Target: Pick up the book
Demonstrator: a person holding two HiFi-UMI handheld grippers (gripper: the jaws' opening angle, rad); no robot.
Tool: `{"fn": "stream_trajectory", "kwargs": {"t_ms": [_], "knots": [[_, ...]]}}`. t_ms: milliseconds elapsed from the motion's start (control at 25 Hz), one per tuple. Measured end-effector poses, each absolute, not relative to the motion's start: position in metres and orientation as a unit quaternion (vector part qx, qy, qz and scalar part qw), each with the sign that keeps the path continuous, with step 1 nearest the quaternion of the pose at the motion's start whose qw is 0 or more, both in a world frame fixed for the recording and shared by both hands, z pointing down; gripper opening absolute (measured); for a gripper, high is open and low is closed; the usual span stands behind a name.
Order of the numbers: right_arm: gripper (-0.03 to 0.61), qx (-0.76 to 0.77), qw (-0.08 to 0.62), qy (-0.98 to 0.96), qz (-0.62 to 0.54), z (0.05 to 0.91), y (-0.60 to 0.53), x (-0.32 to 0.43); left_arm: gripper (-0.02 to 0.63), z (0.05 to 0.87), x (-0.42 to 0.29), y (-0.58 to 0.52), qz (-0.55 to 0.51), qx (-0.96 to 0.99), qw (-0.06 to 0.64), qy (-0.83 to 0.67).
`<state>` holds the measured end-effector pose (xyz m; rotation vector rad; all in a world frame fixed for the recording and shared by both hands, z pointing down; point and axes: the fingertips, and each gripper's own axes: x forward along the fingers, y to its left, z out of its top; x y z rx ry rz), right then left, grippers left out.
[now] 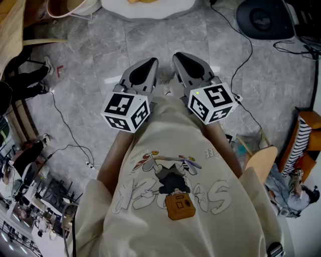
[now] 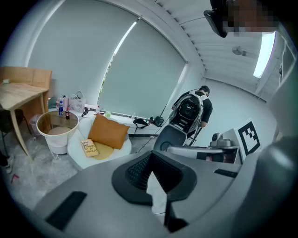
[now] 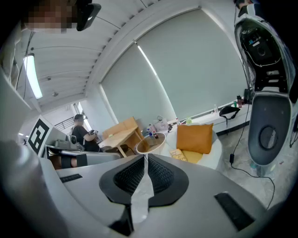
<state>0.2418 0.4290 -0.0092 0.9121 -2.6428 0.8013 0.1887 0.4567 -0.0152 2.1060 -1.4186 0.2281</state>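
Note:
The book [image 2: 89,148] is small and tan. It lies flat on a yellow cushion on a low white round seat [image 2: 77,151], in front of an orange pillow [image 2: 109,131]. The right gripper view has the same book [image 3: 178,155] beside the pillow [image 3: 194,138], some way off across the floor. In the head view both grippers are held close in front of my chest and point forward. My left gripper [image 1: 149,64] and my right gripper [image 1: 181,57] are both shut with nothing between the pads. The seat's rim [image 1: 150,11] shows at the top edge.
A round glass-topped side table [image 2: 57,124] stands left of the seat, with a wooden table [image 2: 18,93] beyond it. A person with a backpack [image 2: 191,109] stands farther back. Cables [image 1: 65,130] trail over the grey floor, and a tall white and grey machine [image 3: 265,93] is at the right.

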Motion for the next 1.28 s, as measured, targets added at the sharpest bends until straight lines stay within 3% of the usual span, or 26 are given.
{"fn": "stream_trajectory", "kwargs": {"t_ms": [720,1280], "knots": [[0.046,0.261,0.126,-0.921,0.260,-0.025,0.475,0.196,0.006,-0.034,0.148,0.499,0.057,0.764,0.292,-0.572],[0.046,0.314,0.143,-0.904,0.253,-0.018,0.461,0.079,0.006,-0.035,0.010,0.477,0.016,0.787,0.290,-0.544]]}}
